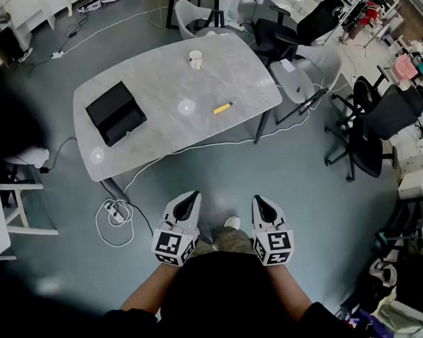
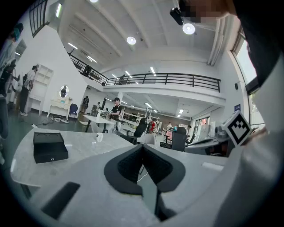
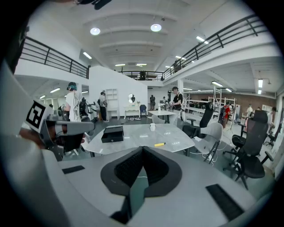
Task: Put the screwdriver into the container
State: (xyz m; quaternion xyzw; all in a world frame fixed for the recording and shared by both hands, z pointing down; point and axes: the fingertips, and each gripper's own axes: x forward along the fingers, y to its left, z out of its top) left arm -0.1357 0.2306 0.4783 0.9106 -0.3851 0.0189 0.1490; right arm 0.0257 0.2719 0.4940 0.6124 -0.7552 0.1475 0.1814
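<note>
Screwdriver [image 1: 222, 108] lies yellow on the table [image 1: 159, 143], near the right-hand edge and well apart from the black container [image 1: 115, 112] over at the left end. A white cup [image 1: 195, 59] stands toward the far edge, clear of both. The person is standing back from the table, out on the floor, with nothing picked up yet. Left gripper [image 1: 192, 196] is closed tight, pads together, nothing between them. Right gripper [image 1: 260, 199] is the same, jaws meeting at the tip and empty. Both point forward at the table.

So the step in hand looks like the approach. The right gripper is the natural pick, since the screwdriver lies on that side. To do it well: walk in, spread the jaws before coming down, and set them across the handle rather than along it, because the tool lies at a slant. It's slim and may roll, so close on its middle with the tips just above the tabletop. Then carry it left over the container; whether that is open on top I can't tell from here.
</note>
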